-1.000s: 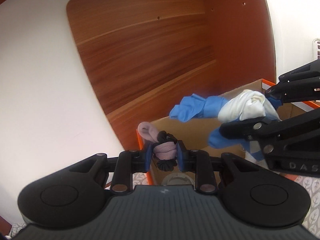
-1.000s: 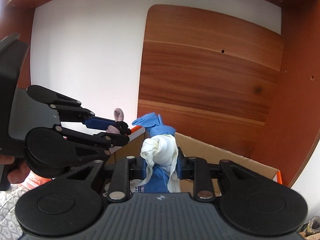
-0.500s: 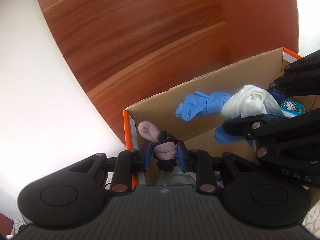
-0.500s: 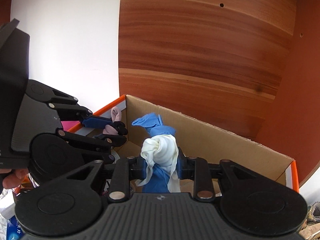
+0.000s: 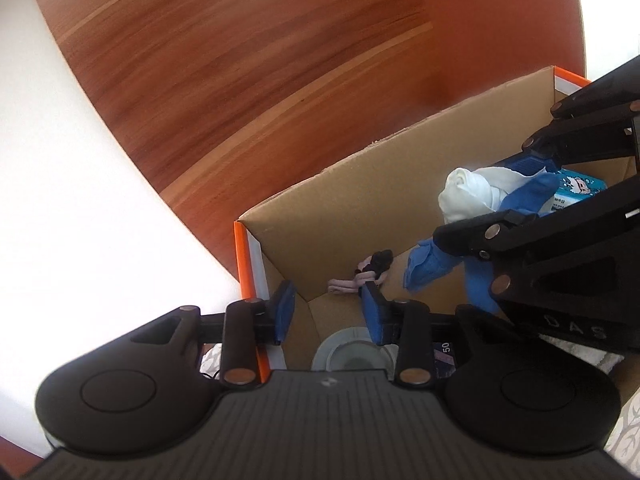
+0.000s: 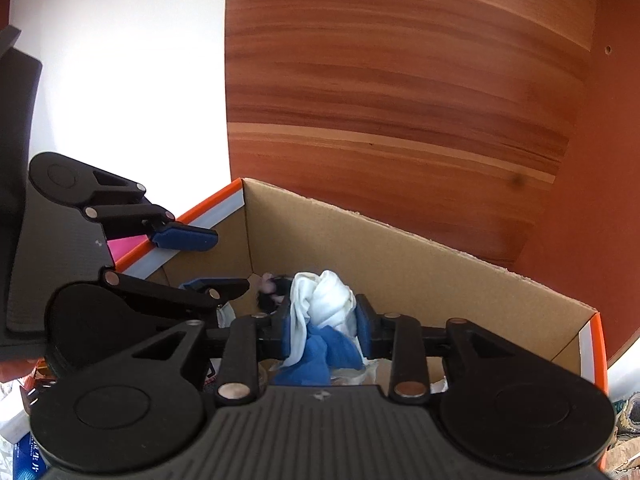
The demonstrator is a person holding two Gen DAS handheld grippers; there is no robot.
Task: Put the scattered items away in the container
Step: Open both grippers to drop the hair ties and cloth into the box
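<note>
An orange-rimmed cardboard box [image 5: 320, 208] lies under both grippers. My left gripper [image 5: 330, 312] hangs over its near left corner, its jaws opening with nothing between the pads. A pink and black sock bundle [image 5: 368, 276] lies loose against the far wall, just past the right pad [image 5: 376, 312]. In the right wrist view, my right gripper [image 6: 325, 328] is over the middle of the box [image 6: 400, 264]. Its jaws are just starting to open, with the pads still against a white and blue cloth bundle [image 6: 324, 304]. The bundle's blue end sags below. The left gripper [image 6: 200, 260] shows at the left.
The box also holds a blue printed packet [image 5: 580, 188], a grey round lid [image 5: 352, 352] and a dark packet [image 5: 444, 352]. A wooden board [image 6: 400, 100] and a white wall stand behind it. Clutter lies left of the box [image 6: 24, 440], shoes at the right [image 6: 628, 412].
Both grippers came down over the box. The left jaws spread and the pink and black bundle dropped to the box's far wall. The blue end of the right bundle now hangs down.
</note>
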